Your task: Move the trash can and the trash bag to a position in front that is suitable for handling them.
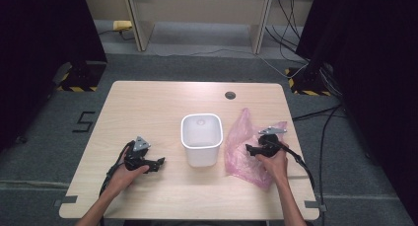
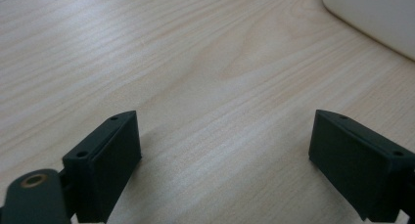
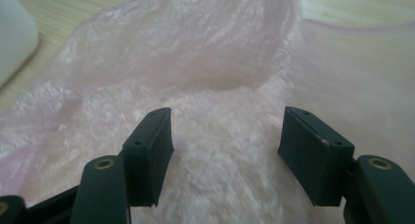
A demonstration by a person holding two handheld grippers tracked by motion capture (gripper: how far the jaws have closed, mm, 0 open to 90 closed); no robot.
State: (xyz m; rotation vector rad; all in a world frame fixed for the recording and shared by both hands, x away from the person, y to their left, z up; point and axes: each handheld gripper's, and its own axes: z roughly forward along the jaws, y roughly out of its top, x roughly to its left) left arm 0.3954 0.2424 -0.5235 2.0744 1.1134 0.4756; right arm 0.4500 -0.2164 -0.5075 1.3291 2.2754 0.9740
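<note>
Left gripper rests on the table in the near-left part, held by the left hand, pointing toward the tub. Its jaws stand wide apart in the left gripper view with bare wood between them — nothing gripped. Open wood lies all around it: toward the left edge, the near edge and the far-left corner.

Centre: a white plastic tub, upright, mouth up, well apart from every edge. A strip of bare table separates it from the left gripper; its rounded corner shows at the upper right of the left gripper view.

Just right of the tub lies a crumpled pink plastic bag, running from mid-table toward the near edge and stopping short of the right edge. Right gripper, in the right hand, sits over the bag, pointing left toward the tub. Its jaws are apart in the right gripper view, pink film beneath and between them — pads not pressing on it.

Far half of the table is bare apart from a small round cable hole near the far edge.
</note>
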